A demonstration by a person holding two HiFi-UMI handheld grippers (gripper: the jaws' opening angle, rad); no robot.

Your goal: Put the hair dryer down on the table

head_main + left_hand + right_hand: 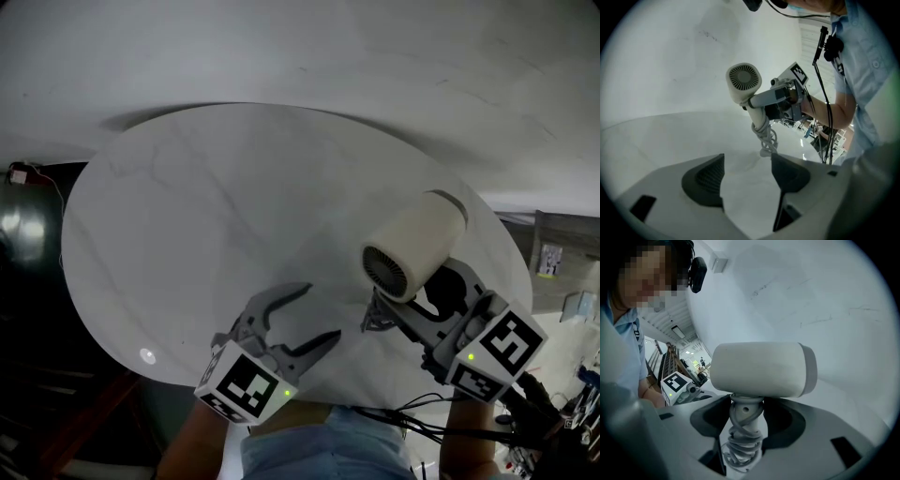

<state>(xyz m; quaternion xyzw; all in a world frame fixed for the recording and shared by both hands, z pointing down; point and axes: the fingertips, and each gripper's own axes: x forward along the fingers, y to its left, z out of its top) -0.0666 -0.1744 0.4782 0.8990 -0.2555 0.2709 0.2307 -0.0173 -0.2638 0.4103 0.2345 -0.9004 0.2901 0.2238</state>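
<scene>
My right claw (405, 302) is clenched on the handle of the hair dryer (412, 248), barrel up, over the desk (187, 234) near its near-right edge; can't tell if the foot touches. Cream barrel, round grille (386, 269) facing me, pale cord (740, 446) wound round the handle. Left claw (316, 314) released, empty, at the near edge.

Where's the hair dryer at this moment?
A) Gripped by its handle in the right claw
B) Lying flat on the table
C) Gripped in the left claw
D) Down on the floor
A: the right gripper view shows the hair dryer standing up out of the right claw, whose jaws clamp its cord-wrapped handle, while the left claw is open with nothing between its jaws.
</scene>
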